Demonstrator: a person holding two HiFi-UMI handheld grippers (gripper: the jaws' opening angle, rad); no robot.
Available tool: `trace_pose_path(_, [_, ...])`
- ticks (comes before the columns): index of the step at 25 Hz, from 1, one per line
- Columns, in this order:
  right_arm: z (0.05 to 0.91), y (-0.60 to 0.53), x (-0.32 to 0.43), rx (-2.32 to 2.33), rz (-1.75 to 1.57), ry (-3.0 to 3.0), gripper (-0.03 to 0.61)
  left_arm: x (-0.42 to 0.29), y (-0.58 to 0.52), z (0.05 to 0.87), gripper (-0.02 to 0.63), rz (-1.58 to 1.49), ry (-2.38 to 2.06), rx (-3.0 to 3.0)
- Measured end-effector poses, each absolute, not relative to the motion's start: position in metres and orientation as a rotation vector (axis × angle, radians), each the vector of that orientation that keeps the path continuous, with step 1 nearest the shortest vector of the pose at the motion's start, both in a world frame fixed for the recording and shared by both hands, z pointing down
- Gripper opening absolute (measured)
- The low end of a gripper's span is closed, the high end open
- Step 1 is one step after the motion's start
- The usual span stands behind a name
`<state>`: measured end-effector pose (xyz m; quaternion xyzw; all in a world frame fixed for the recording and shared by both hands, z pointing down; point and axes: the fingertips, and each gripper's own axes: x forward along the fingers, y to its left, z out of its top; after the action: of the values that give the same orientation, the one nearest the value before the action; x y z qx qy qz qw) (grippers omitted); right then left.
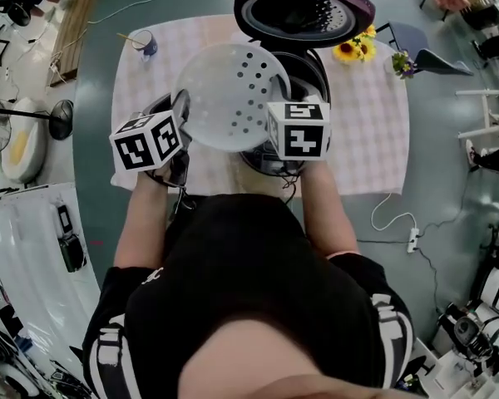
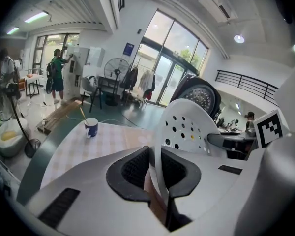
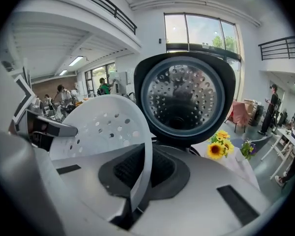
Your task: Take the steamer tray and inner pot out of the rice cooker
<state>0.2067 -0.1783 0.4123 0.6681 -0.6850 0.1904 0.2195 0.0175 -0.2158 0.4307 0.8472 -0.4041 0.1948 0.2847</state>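
Reaching forward over the table with both bare forearms, set roughly parallel and angled downward. Pinching the left rim of the steamer tray (image 1: 229, 98) with the left gripper (image 1: 181, 113), clamped tight on the thin edge between ribbed black pads (image 2: 132, 168). Pinching the opposite rim with the right gripper (image 1: 280, 106) in the same way, clenched on the plastic. Holding the tray up between the two, in the air above the open rice cooker (image 1: 309, 71). Looks round, shallow, milky white and half see-through, with small round holes scattered over the bottom. Cannot make out the inner pot beneath it. Behind, hinged upright, the cooker's purple lid (image 1: 303, 8) with a dotted metal plate inside. Underneath, a pale checked tablecloth (image 1: 366, 140), with a blue cup (image 1: 147, 45) holding a stick at the far left and sunflowers (image 1: 356, 49) just beside the cooker at the far right. All around, a grey-green floor (image 1: 91, 90), a white cable to a power strip (image 1: 413, 240), a standing fan (image 2: 117, 69), tall windows and several people far off in a bright hall.
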Motion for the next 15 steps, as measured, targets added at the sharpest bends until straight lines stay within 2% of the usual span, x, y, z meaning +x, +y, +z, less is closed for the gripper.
trace_pose_path(15, [0.420, -0.213, 0.037, 1.718, 0.585, -1.973, 0.008, -0.154, -0.239, 0.430, 0.031, 0.478, -1.177, 2.264])
